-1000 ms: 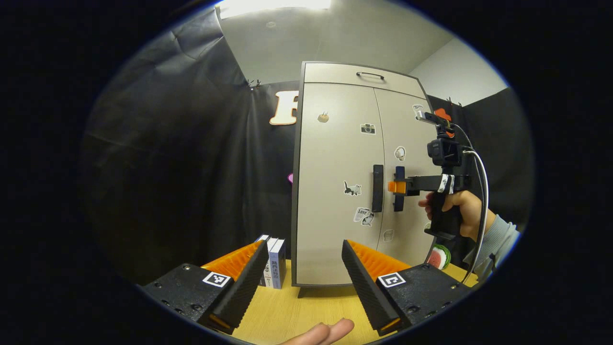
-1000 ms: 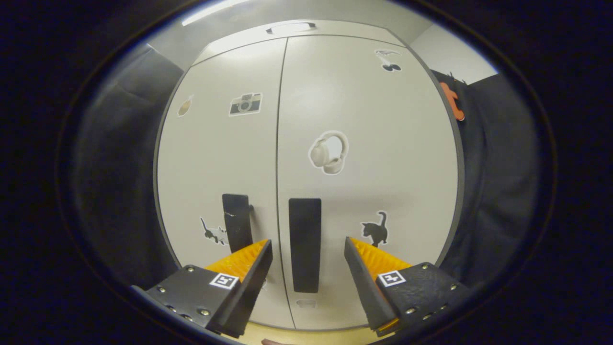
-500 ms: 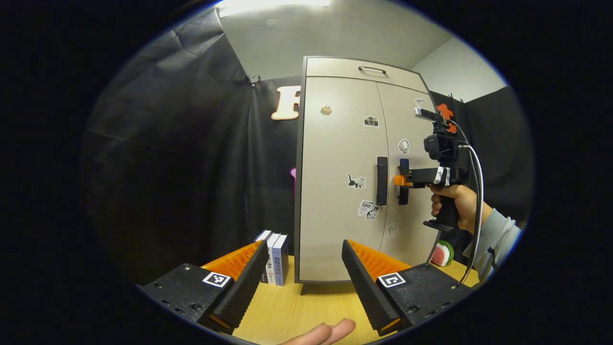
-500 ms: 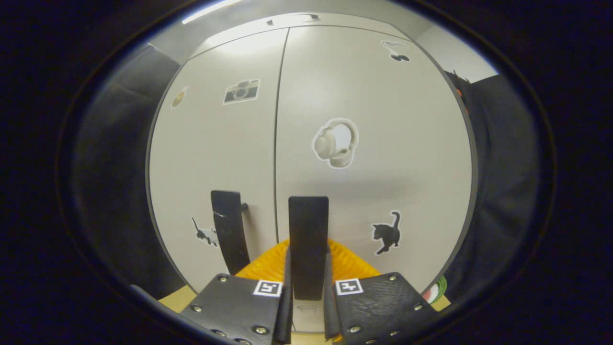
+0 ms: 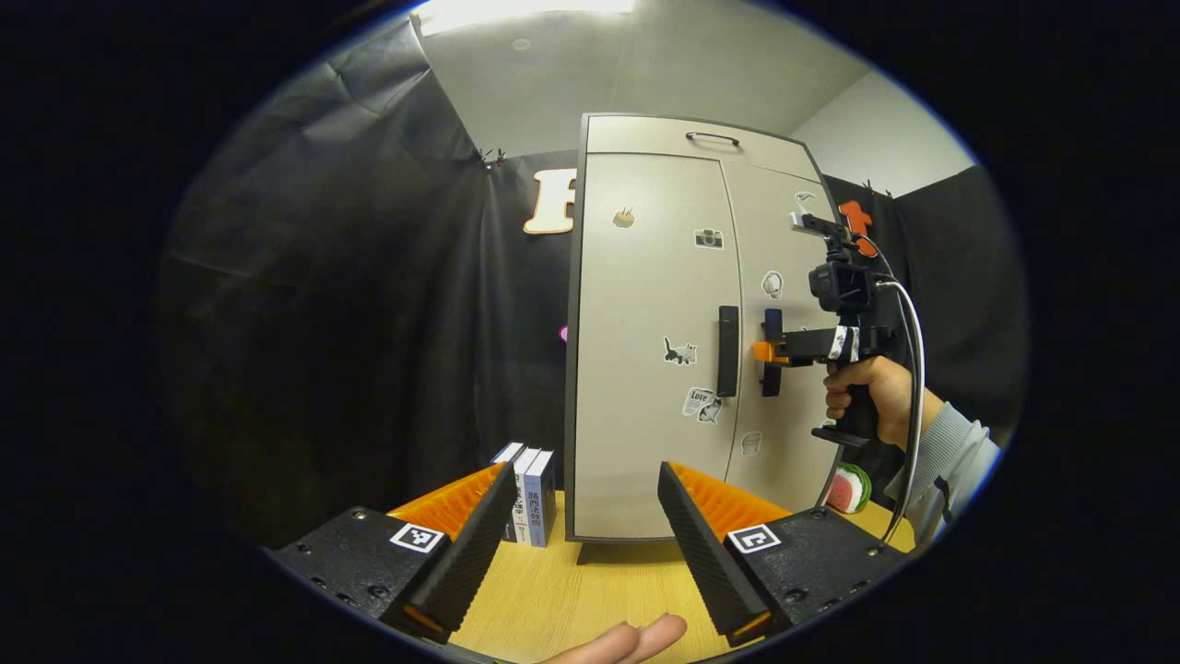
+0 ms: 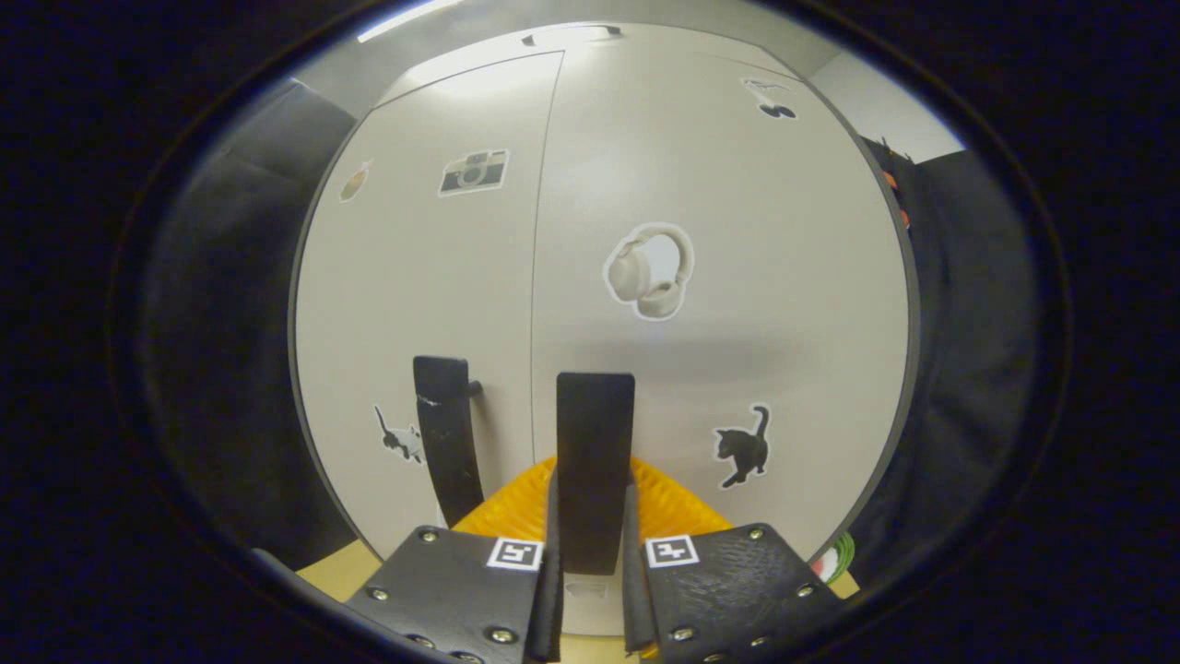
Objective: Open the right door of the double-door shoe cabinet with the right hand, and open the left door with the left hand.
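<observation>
The beige double-door shoe cabinet (image 5: 645, 277) stands on a wooden table (image 5: 590, 590), with stickers on its doors. Two dark upright handles flank the centre seam: the left door's handle (image 5: 727, 350) (image 6: 447, 433) and the right door's handle (image 5: 772, 350) (image 6: 595, 433). My right gripper (image 6: 591, 507) (image 5: 767, 351) is shut on the right door's handle, and a hand (image 5: 876, 387) holds it. The right door's inner edge seems to stand slightly forward of the left door. My left gripper (image 5: 585, 468) hangs open over the table in front of the cabinet, well short of the left handle.
Three books (image 5: 530, 493) stand left of the cabinet's foot. A watermelon-patterned object (image 5: 850, 487) lies at its right foot. A drawer with a thin handle (image 5: 712, 138) tops the cabinet. A person's fingertips (image 5: 627, 639) show at the bottom edge. Black cloth walls surround the table.
My right gripper went from open around the right handle to shut on it, and it still holds. The right door's inner edge has come slightly forward. My left gripper has barely moved.
</observation>
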Demonstrator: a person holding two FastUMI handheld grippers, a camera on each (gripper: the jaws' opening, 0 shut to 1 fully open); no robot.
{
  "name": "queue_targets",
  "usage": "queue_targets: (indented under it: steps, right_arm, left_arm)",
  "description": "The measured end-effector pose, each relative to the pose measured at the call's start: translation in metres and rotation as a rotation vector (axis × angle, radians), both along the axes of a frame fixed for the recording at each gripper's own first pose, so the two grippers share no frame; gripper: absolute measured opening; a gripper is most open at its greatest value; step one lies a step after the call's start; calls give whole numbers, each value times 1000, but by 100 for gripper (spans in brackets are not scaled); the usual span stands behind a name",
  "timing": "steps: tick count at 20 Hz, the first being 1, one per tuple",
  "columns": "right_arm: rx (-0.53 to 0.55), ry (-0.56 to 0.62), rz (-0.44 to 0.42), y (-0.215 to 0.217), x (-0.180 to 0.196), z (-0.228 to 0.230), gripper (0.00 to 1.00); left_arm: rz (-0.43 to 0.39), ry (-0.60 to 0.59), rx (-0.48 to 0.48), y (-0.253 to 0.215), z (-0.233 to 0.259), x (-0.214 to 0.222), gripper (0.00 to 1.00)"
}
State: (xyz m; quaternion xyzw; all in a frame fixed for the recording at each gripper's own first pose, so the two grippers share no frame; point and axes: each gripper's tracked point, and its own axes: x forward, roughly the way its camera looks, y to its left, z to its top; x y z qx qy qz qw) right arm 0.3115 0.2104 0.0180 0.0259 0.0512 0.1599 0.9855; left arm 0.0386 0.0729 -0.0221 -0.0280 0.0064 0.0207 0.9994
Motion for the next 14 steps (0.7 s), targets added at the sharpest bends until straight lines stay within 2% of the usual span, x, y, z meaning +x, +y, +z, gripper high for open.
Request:
queue_targets:
  steps: [6,7,11,13,14]
  right_arm:
    - [6,-19,14,-7,-16,0,26]
    - [-2,-23,16,-8,-18,0,24]
    - [-39,-41,44,-15,-26,3,27]
    - [-6,-4,73,-13,-26,-1,19]
    - [12,2,86,-14,-29,0,19]
  left_arm:
    - [6,0,4,-8,4,-17,96]
    - [5,0,4,-11,4,-19,96]
    - [-6,-7,12,-21,8,-29,96]
    - [-15,-7,10,-26,9,-31,96]
    - [-17,-2,6,-27,8,-31,96]
